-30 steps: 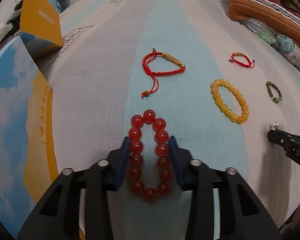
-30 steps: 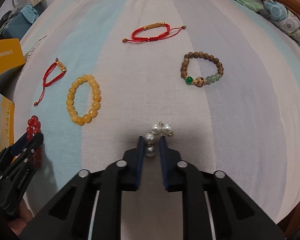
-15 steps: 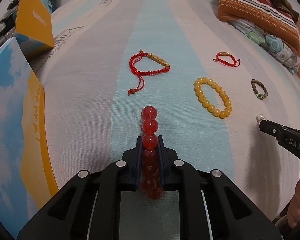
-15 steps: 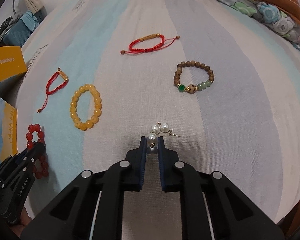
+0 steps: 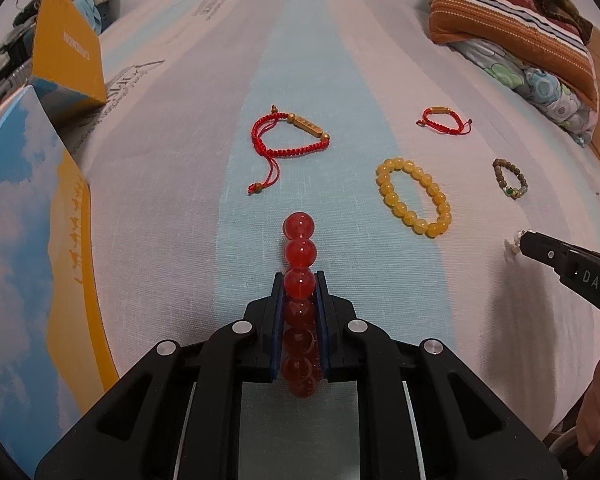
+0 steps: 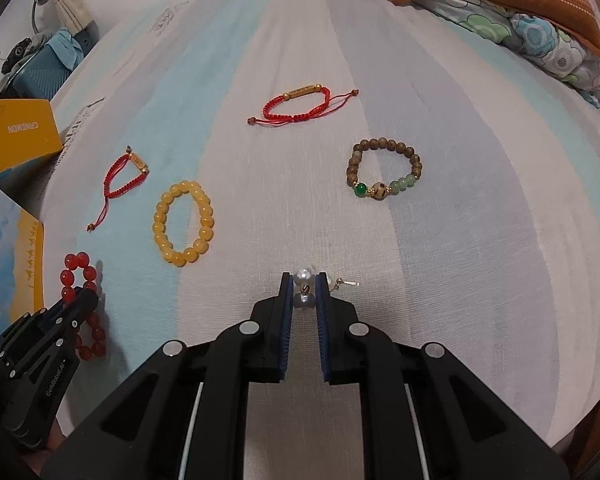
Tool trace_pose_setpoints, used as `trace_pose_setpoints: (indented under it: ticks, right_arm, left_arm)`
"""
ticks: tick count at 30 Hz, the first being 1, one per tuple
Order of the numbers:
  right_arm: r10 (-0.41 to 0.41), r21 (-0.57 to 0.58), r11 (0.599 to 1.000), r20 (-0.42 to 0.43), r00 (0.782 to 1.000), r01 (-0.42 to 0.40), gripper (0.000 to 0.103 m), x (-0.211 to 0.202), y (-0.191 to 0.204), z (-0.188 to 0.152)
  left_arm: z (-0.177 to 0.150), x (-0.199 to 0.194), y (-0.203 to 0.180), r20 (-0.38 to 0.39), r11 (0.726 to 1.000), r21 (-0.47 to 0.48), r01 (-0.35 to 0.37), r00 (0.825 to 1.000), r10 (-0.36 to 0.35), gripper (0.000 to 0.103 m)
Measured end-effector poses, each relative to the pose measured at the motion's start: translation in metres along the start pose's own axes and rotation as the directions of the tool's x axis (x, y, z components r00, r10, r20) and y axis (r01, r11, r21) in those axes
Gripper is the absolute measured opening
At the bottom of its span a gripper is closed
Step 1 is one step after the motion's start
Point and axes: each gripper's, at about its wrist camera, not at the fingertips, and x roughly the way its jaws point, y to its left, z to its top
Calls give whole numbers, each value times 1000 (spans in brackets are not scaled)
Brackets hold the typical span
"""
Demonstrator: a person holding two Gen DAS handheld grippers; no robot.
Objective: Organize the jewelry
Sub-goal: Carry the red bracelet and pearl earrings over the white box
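My left gripper (image 5: 299, 280) is shut on a red bead bracelet (image 5: 299, 252), squeezed flat between the jaws; it also shows at the left of the right wrist view (image 6: 76, 276). My right gripper (image 6: 304, 280) is shut on a pearl earring (image 6: 305, 276), just above the striped cloth. On the cloth lie a yellow bead bracelet (image 5: 414, 196), a red cord bracelet with a gold bar (image 5: 292, 138), a smaller red cord bracelet (image 5: 444, 120) and a brown bead bracelet with green beads (image 6: 384, 168).
A blue and yellow box (image 5: 28, 248) lies at the left edge, with a yellow box (image 5: 68, 56) behind it. Folded striped and floral bedding (image 5: 516, 40) is piled at the far right. A blue case (image 6: 40, 72) stands at the far left.
My left gripper closed on the red bead bracelet, pressing it from an open loop into a flat line. My right gripper stays closed on the pearl earring, and both lifted slightly.
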Motion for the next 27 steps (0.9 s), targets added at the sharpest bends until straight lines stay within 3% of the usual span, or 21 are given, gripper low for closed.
trace_pose_setpoints:
  ticks: [11, 27]
  right_arm:
    - [-4, -8, 1000, 18, 1000, 5, 11, -9, 4, 3]
    - [-1, -20, 1000, 30, 1000, 2, 11, -49, 16, -5]
  left_arm:
    - [3, -17, -6, 15, 1000, 7, 1, 1000, -1, 13]
    - [-7, -71, 5, 44, 1000, -2, 7, 999, -7, 13]
